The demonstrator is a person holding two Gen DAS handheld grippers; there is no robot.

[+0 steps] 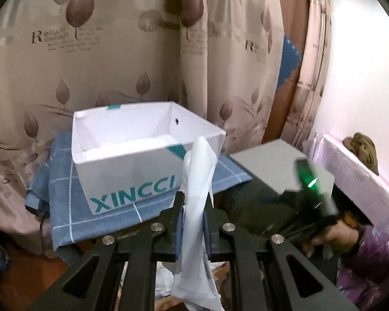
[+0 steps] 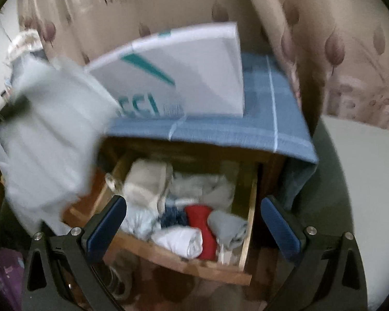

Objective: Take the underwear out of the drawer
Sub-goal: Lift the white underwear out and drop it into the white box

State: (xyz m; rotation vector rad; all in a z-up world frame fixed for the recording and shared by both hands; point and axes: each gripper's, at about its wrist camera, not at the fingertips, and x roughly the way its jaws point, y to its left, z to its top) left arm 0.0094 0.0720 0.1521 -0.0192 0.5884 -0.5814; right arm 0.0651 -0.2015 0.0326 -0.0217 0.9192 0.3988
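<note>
Left wrist view, lower centre: my left gripper (image 1: 193, 216) is pinching one pale, thin garment (image 1: 198, 181); the cloth stands up between the pads and hangs limp below them, so I judge the grip sits mid-fabric to lift it free of the drawer. Behind it, centre frame, one white box (image 1: 122, 160) with teal lettering stands open-topped on a blue checked cloth (image 1: 64, 207), probably the drop point; its inside looks bare. Right edge of that view: a blurred hand (image 1: 334, 235) holding the other tool. Right wrist view, left side: the same pale garment (image 2: 49, 140) hangs blurred, well above the drawer. Centre: one wooden drawer (image 2: 250, 223) pulled open below the cloth-draped top, holding a loose pile, roughly six or seven folded pieces: a beige piece (image 2: 145, 184), a white roll (image 2: 180, 241), a red piece (image 2: 201, 223), a grey piece (image 2: 227, 226), others unclear. Bottom: my right gripper (image 2: 193, 229) is spread wide, empty, pointed down over the pile, seemingly lined up for a next pick.
</note>
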